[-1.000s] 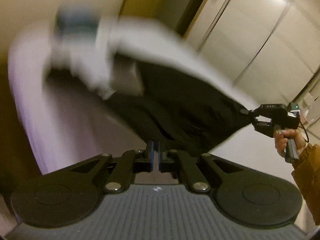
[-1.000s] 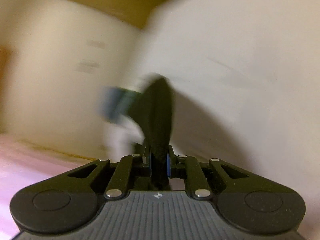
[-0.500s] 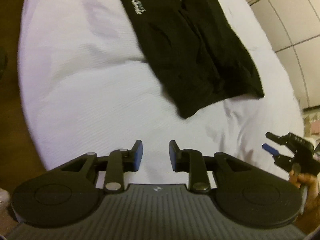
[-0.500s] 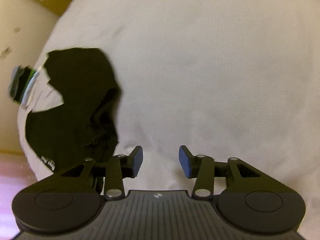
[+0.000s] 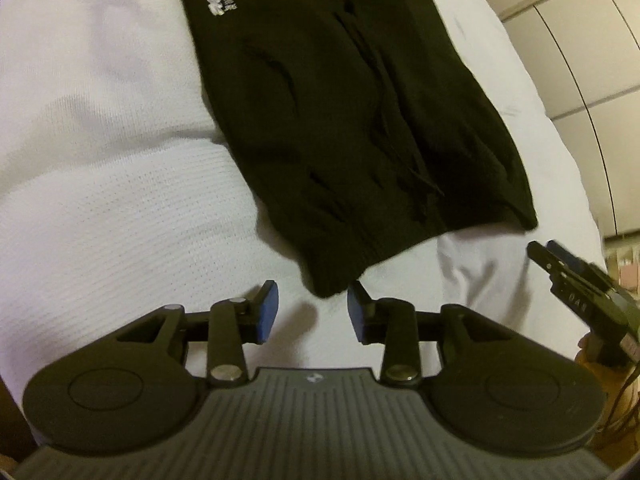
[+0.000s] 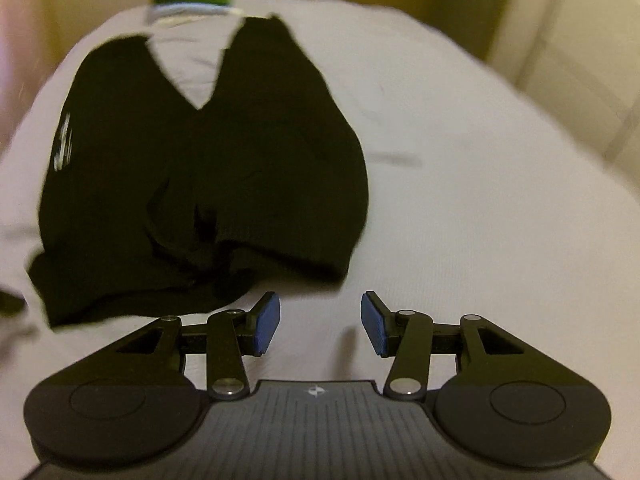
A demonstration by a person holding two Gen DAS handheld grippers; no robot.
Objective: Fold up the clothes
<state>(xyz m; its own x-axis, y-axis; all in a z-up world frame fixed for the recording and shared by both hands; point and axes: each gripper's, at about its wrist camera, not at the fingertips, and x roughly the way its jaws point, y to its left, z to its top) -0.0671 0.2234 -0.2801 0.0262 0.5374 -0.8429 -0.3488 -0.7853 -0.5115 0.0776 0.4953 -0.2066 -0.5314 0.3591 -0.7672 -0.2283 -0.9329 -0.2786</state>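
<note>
Black trousers on white bed, both tongs agape nearby

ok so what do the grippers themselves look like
Both match: the left gripper and right gripper have matte black linkage arms with silver pivot pins, blue pads inside the jaws, round black discs either side and a ribbed grey base with a small white logo.

A: What do the tools look like?
B: The left gripper is black with blue pads, silver screws and a ribbed grey body. The right gripper matches.
A: Skin?
B: A tan sliver of hand.
</note>
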